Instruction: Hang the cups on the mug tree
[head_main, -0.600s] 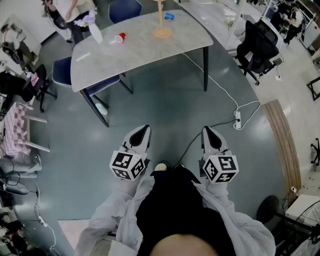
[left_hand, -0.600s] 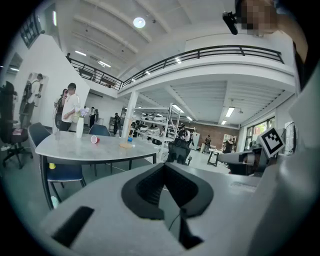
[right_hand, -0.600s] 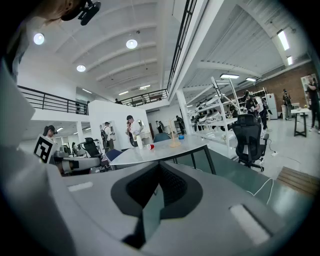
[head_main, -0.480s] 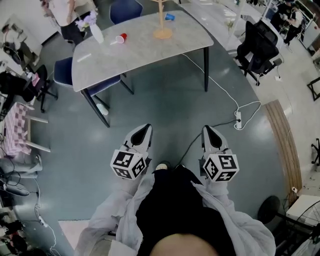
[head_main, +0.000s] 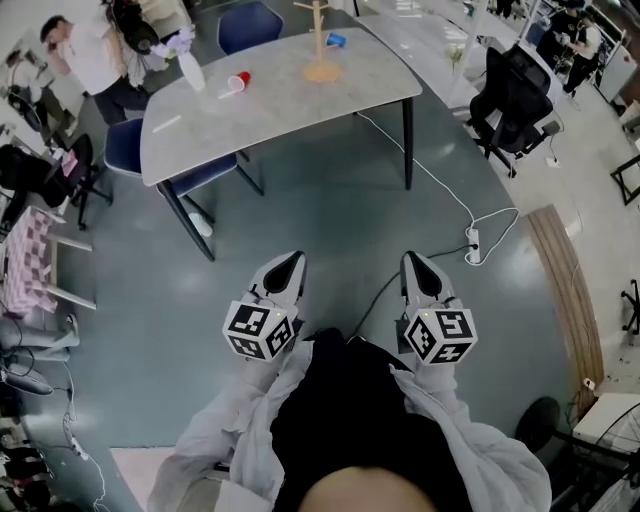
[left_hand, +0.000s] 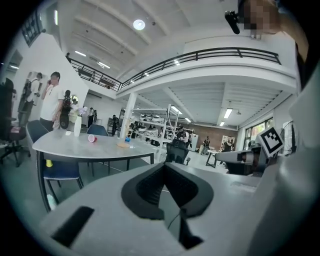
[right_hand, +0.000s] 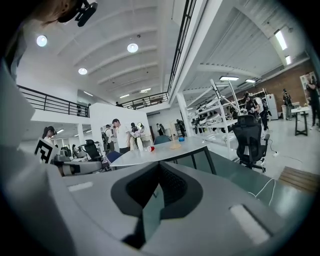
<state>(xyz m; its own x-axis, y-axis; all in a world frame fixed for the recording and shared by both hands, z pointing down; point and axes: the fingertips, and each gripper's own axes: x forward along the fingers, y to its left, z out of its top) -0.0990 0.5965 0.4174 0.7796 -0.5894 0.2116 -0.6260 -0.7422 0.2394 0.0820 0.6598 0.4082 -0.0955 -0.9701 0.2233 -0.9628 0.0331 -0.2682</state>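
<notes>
Head view, with both gripper views. The left tongs (head_main: 289, 260) and the right tongs (head_main: 418, 259) are held side by side low over the grey floor (head_main: 330, 215), just in front of the person's body, both pointed toward the counter (head_main: 290, 105). In each gripper view the two jaws are seen brought together at their tips, and nothing is clamped between them.

The task's things are all set on the counter, well apart from both pairs of tongs. The wooden mug tree (head_main: 322, 45) is stood upright on its round base near the far edge. The blue cup (head_main: 337, 40) is placed just beside the tree, on its right. The red cup (head_main: 238, 80) is laid on its side further to the left, near a white vase (head_main: 190, 68).

A black office chair (head_main: 510, 95) is seen to the right of the counter, and a white power strip (head_main: 476, 240) is laid on the floor near the right tongs.
</notes>
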